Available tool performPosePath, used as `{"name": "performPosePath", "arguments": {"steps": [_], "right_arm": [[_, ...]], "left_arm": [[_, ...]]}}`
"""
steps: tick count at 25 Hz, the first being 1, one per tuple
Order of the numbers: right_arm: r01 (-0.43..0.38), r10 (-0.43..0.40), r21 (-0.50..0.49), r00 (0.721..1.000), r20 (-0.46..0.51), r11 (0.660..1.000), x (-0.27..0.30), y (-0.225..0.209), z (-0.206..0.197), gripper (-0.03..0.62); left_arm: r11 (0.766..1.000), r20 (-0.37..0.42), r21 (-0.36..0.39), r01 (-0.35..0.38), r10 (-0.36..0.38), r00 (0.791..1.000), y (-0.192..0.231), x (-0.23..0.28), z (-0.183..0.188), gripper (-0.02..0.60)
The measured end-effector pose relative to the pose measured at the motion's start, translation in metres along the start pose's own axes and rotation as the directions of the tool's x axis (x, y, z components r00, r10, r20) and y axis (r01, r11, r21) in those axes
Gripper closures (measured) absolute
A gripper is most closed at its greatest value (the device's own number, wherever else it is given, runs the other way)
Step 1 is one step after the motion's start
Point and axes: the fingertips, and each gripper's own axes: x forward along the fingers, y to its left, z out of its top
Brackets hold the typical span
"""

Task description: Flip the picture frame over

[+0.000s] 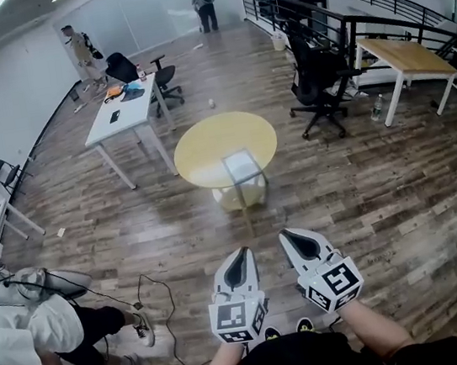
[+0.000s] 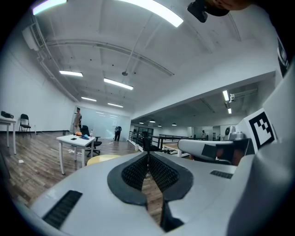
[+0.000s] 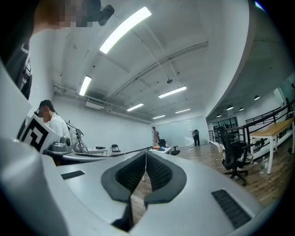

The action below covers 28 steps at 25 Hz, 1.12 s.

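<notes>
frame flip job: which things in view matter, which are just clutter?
In the job: picture frame, on the round yellow table; left gripper and right gripper, both shut and empty.
Lying about: white desk, black office chair, wooden table.

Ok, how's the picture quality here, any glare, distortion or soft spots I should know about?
Head view: fisheye curves the floor and railings; the picture frame on the round table is small and soft. Left gripper view: the ceiling light strip blows out white, corners go black. Right gripper view: same dark corners, light strip glaring.
</notes>
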Motion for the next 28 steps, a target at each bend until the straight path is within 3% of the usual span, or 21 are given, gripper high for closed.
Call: {"name": "performPosePath", "arguments": {"steps": [6,10,16,21,28], "right_arm": [[0.016,-0.016,-0.023,1.000,-0.001,1.000,0.019,-0.005,-0.009,0.577],[0.040,-0.041,-0.022,0.999,-0.032,0.999,0.033,-0.011,-0.009,0.577],[0.046,-0.047,-0.009,0.999,-0.022,0.999,0.060,-0.054,-0.016,0.577],[0.032,-0.032,0.002,0.999,-0.028,0.999,0.103,-0.104,-0.029,0.577],[0.026,-0.025,0.021,0.999,-0.048,0.999,0.172,-0.212,-0.044,0.577]], "left_arm": [[1.000,0.001,-0.007,-0.003,0.003,1.000,0.028,0.002,-0.008,0.552],[1.000,-0.038,-0.010,-0.018,0.017,0.999,0.047,0.006,-0.016,0.552],[0.999,-0.073,-0.021,-0.026,0.024,0.997,0.055,0.051,-0.028,0.552],[0.999,-0.076,-0.013,-0.038,0.037,0.996,0.069,0.114,-0.025,0.552],[0.998,-0.068,0.021,-0.055,0.056,0.996,0.084,0.244,-0.016,0.552]]}}
